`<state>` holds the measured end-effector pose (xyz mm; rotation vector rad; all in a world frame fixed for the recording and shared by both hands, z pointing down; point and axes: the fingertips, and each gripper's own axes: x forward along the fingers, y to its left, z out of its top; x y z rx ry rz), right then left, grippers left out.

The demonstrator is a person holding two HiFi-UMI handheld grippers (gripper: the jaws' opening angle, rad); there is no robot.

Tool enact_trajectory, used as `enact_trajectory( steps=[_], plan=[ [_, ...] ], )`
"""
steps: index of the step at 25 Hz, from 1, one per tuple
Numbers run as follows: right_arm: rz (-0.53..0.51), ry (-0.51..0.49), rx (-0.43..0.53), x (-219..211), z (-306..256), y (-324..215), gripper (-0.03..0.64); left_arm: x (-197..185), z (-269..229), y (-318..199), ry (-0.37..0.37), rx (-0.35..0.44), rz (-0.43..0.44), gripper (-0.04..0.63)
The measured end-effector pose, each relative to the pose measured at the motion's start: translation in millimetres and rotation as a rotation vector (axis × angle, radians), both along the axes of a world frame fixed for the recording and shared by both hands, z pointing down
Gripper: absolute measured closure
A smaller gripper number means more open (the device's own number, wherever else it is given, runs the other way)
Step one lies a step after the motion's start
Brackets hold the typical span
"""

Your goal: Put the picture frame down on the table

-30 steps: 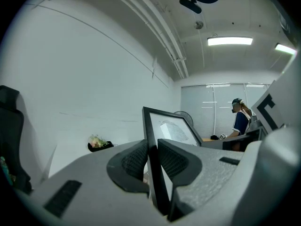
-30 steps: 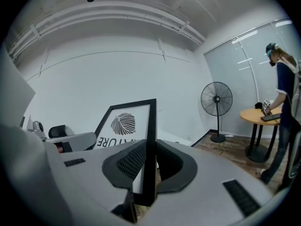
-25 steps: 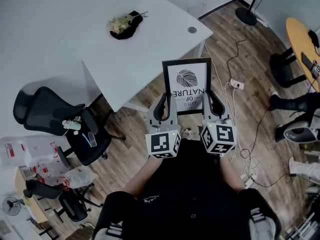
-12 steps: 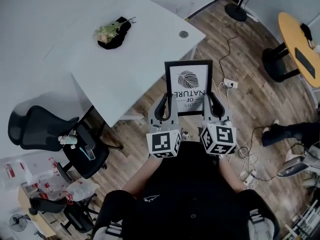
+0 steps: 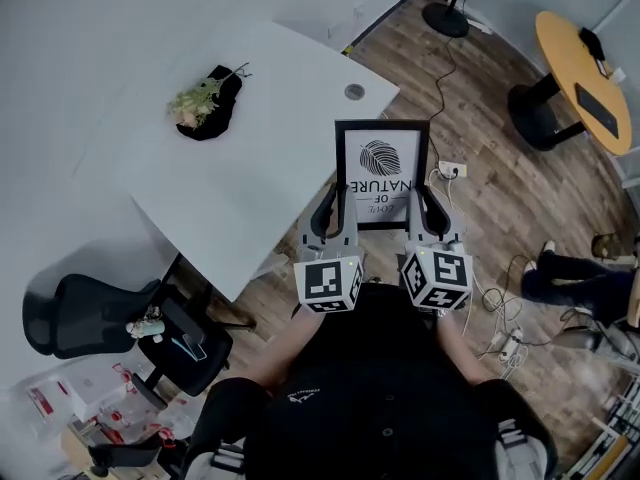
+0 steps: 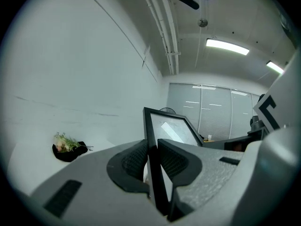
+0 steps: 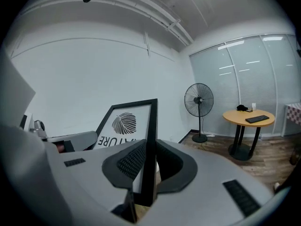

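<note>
Picture frame (image 5: pixel 381 173): rectangular, with a thin black moulding and a glossy glazed front; the white print bore a dark leaf motif and the word NATURE. It was held in the air between the two grippers, beside the table's near edge and over the floor, not resting on the tabletop.
Left gripper (image 6: pixel 151 147): matte grey moulded body with curved jaws and black ribbed pads, the pads clamped on the frame's left moulding.
Right gripper (image 7: pixel 149 149): same build, its ribbed pads pressed against both faces of the frame's right moulding.
Table (image 5: pixel 270 138): smooth white top with an angled outline.
Grommet (image 5: pixel 354 91): small grey disc set into the tabletop near one corner.
Flower spray (image 5: pixel 205 100): pale blooms and green sprigs on a black base, lying on the table well apart from the frame.
Floor (image 5: pixel 480 168): brown wood-grain planks crossed by thin dark cables.
Round table (image 5: pixel 585 63): warm wooden disc on a dark pedestal.
Fan (image 7: pixel 199 100): circular wire cage on a slender pole.
</note>
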<state>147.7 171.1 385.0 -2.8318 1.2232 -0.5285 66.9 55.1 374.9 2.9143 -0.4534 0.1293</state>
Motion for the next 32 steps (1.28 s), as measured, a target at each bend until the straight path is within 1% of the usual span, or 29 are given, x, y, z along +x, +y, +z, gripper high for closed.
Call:
enact_trajectory(
  steps=[6,8,10,14,18,25,29,32],
  plan=[
    [0.05,0.004,0.005,16.8,-1.3,-37.0,0.551,21.7,-0.9,-40.3,0.003,0.004,0.053,0.523],
    [0.05,0.006,0.01,17.5,-2.8,-49.8,0.551,21.9,-2.8,-52.8,0.006,0.006,0.055,0.523],
    [0.037,0.011,0.016,15.2,-5.7,-66.1,0.551,18.2,-6.8,-68.1,0.016,0.001,0.04,0.523],
    [-0.013,0.026,0.018,8.9,-6.8,-107.6,0.551,6.1,-8.4,-105.8,0.034,-0.003,-0.02,0.523],
    [-0.078,0.02,-0.004,0.3,0.0,-143.8,0.551,-8.6,1.4,-137.5,0.018,-0.02,-0.078,0.525],
    [-0.188,0.004,-0.034,-3.4,9.5,-194.0,0.551,-24.6,11.5,-176.2,0.003,-0.048,-0.183,0.523],
    [-0.272,-0.018,-0.053,-0.1,19.8,-219.8,0.551,-29.2,22.1,-192.9,-0.019,-0.07,-0.26,0.523],
    [-0.353,-0.021,-0.065,6.0,24.0,-248.1,0.551,-29.6,26.8,-212.6,-0.027,-0.079,-0.338,0.523]
  ],
)
